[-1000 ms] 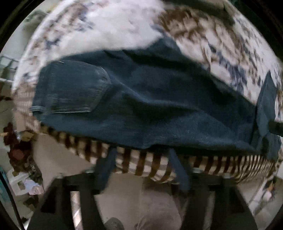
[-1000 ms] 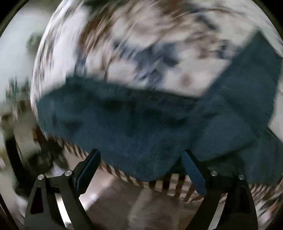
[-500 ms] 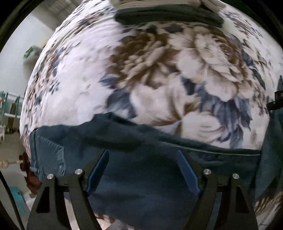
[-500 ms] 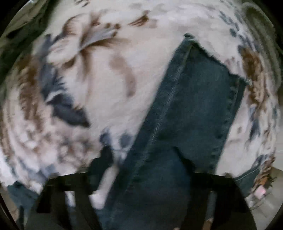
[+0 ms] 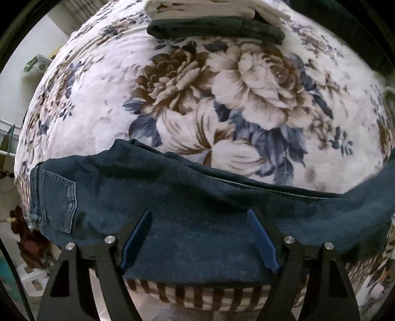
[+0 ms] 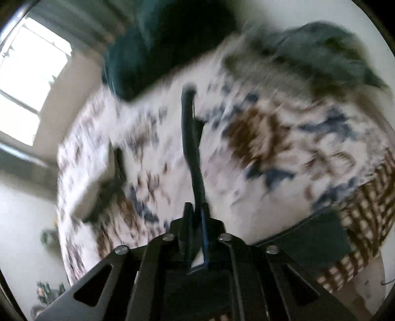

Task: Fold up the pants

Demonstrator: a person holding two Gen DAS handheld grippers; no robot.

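Dark blue jeans lie across the near edge of a bed with a floral blanket, back pocket at the left. My left gripper is open, its blue-padded fingers spread just above the denim near the thigh. In the blurred right wrist view, my right gripper is shut on a thin edge of the jeans, which rises as a dark strip above the blanket.
Folded clothes, one dark and one white, lie stacked at the far side of the bed. A dark pillow or headboard and a rumpled grey-green cloth lie beyond. A window is at left.
My left gripper has moved forward over the jeans and stays open. My right gripper has closed on an edge of the jeans and swung, lifting it; its view turned sharply.
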